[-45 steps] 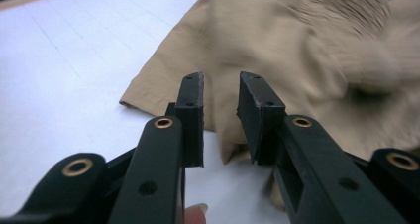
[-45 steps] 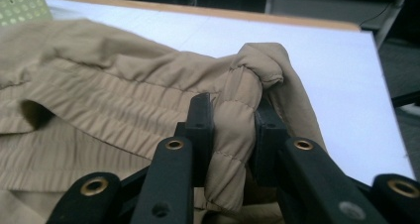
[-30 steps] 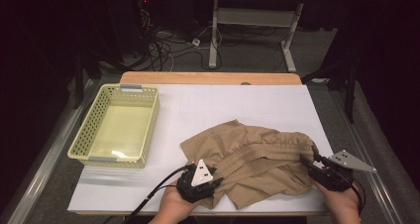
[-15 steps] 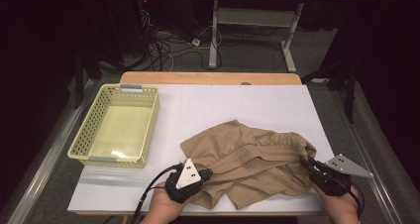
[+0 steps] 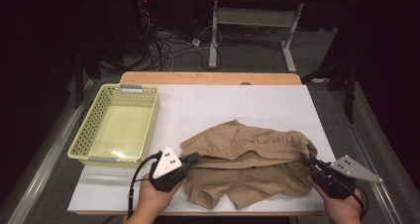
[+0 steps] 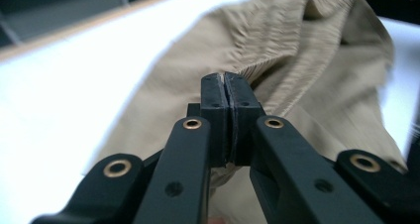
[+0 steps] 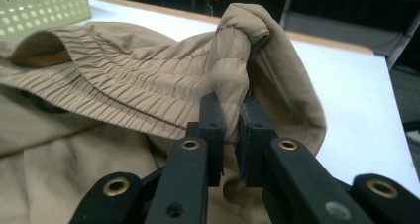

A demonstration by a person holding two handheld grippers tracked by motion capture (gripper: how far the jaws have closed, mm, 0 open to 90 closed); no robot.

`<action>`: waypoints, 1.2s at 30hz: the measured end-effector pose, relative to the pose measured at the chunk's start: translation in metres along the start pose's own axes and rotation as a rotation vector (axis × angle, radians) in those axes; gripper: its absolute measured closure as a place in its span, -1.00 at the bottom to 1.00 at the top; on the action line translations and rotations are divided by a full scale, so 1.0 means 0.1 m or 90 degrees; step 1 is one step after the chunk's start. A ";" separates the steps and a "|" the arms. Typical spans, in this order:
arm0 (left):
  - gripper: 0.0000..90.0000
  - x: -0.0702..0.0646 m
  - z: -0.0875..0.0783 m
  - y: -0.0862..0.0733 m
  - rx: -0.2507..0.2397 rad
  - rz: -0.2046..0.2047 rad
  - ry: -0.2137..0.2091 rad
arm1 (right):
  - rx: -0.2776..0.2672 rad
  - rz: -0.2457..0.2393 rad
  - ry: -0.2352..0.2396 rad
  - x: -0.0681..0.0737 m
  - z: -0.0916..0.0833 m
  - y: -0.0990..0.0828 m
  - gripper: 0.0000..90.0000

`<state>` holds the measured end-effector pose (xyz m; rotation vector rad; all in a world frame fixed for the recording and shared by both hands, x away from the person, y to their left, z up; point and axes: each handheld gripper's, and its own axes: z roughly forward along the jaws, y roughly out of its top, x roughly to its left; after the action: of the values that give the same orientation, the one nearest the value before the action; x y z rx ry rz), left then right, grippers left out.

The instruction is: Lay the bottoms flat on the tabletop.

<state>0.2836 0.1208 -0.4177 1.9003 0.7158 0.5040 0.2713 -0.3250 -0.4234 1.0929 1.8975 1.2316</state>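
Tan shorts (image 5: 247, 164) lie crumpled near the table's (image 5: 228, 102) front edge, right of its middle. The left gripper (image 5: 190, 159) has just closed on the waistband's left end; in its own view the jaws meet on cloth. The right gripper (image 5: 304, 159) has just clamped the waistband's right end, bunched between its jaws. A green basket (image 5: 84, 135) stands at the left edge, empty, apart from the shorts.
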 end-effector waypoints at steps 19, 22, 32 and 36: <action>0.23 0.93 0.54 0.46 0.029 -0.146 0.082 | 0.010 0.021 -0.020 -0.34 0.97 0.92 0.25; 0.06 0.73 0.47 0.24 0.049 -0.134 0.062 | 0.033 0.013 -0.017 -0.30 0.92 0.75 0.20; -0.38 -0.06 0.58 -0.40 0.233 -0.070 -0.019 | 0.133 0.040 -0.040 -0.09 0.87 0.19 -0.26; -0.01 -0.07 0.64 -0.44 0.229 -0.078 -0.032 | 0.207 0.044 -0.039 -0.17 0.94 -0.12 0.39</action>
<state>0.3064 0.0878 -0.4844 2.1759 0.9310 0.2608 0.3538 -0.3032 -0.4687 1.3574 2.0746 0.9313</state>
